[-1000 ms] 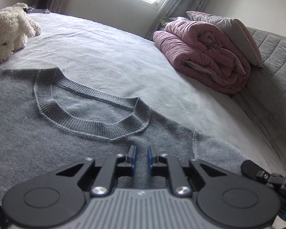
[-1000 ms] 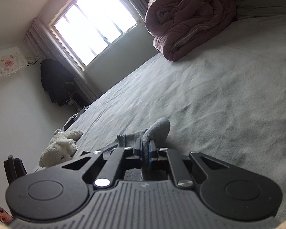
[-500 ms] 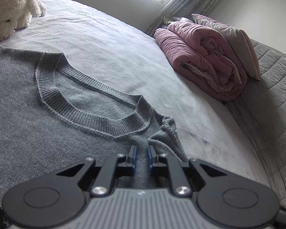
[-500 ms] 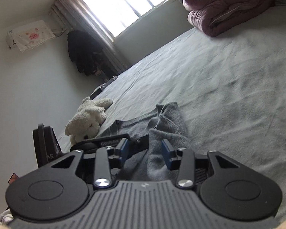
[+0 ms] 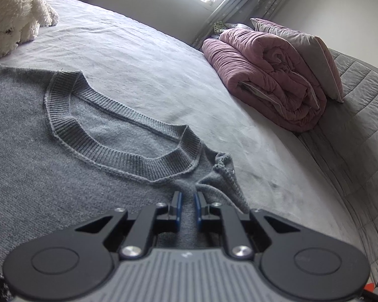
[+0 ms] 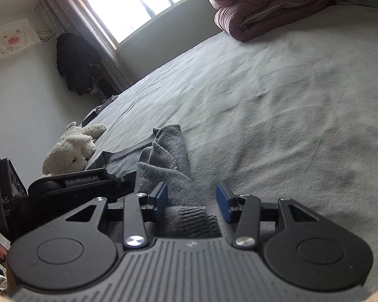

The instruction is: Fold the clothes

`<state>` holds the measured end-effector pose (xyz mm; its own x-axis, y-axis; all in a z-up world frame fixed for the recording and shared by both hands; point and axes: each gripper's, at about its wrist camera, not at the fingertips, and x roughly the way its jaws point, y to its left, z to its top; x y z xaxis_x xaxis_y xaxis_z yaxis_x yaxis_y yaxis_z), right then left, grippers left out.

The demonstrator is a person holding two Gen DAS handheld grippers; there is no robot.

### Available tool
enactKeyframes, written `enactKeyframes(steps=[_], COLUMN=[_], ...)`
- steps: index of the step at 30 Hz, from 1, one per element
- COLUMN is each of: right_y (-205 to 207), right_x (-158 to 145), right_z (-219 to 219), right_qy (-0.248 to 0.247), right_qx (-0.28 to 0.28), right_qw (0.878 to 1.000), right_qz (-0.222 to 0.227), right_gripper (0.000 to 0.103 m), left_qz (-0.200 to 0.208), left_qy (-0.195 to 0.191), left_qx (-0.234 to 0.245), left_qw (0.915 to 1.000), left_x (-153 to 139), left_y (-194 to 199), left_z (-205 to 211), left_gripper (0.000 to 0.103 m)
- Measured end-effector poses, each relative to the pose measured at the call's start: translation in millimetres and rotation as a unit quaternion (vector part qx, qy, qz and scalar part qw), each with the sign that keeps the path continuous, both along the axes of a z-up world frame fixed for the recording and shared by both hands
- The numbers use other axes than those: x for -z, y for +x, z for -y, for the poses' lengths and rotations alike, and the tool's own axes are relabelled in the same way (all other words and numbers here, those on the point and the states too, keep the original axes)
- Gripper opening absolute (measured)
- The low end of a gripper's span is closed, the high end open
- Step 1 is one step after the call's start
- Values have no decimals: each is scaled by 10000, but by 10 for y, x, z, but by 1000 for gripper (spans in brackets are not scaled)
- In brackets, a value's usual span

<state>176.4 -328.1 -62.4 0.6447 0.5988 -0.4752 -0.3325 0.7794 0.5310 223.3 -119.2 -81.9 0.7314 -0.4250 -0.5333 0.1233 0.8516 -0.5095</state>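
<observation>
A grey knit sweater (image 5: 63,163) lies flat on the bed, its ribbed collar (image 5: 113,151) facing up. My left gripper (image 5: 187,205) is shut on a pinch of the sweater's shoulder just below the collar, and creases run out from its tips. The sleeve (image 6: 174,151) lies bunched and folded back along the shoulder edge. Its dark ribbed cuff (image 6: 199,222) rests beneath my right gripper (image 6: 191,201), which stands open with both pads clear of the cloth. The left gripper's black body (image 6: 83,183) shows at the left of the right wrist view.
A white plush toy (image 5: 15,12) lies on the grey bed sheet (image 5: 151,63) beyond the sweater. A rolled pink quilt (image 5: 269,75) and a grey pillow (image 5: 302,50) sit at the far right against a quilted panel (image 5: 352,125). Dark clothes (image 6: 73,63) hang by the window.
My right gripper was shut on the sleeve a second ago; it opened, let the sleeve go and sank slightly. The sleeve now lies folded in by the shoulder. My left gripper stayed shut.
</observation>
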Motion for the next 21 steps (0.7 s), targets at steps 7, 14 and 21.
enactKeyframes(steps=[7,14,21], right_y=[-29,95,147], right_x=[-127,-352,-219], right_z=[0,304,414], right_qy=[-240,-1021,-1982], right_qx=[73,996,1727], right_qw=[9996,9878,9606], right_qz=[116,629,906], right_gripper=[6,6,6], left_qz=[-6,60,147], left_qy=[-173,-87,93], left_qx=[14,43,80], left_qw=[9999,9999,9998], left_x=[33,26,1], left_y=[12,4,-13], left_z=[-49,-19,42], left_gripper=[12,12,12])
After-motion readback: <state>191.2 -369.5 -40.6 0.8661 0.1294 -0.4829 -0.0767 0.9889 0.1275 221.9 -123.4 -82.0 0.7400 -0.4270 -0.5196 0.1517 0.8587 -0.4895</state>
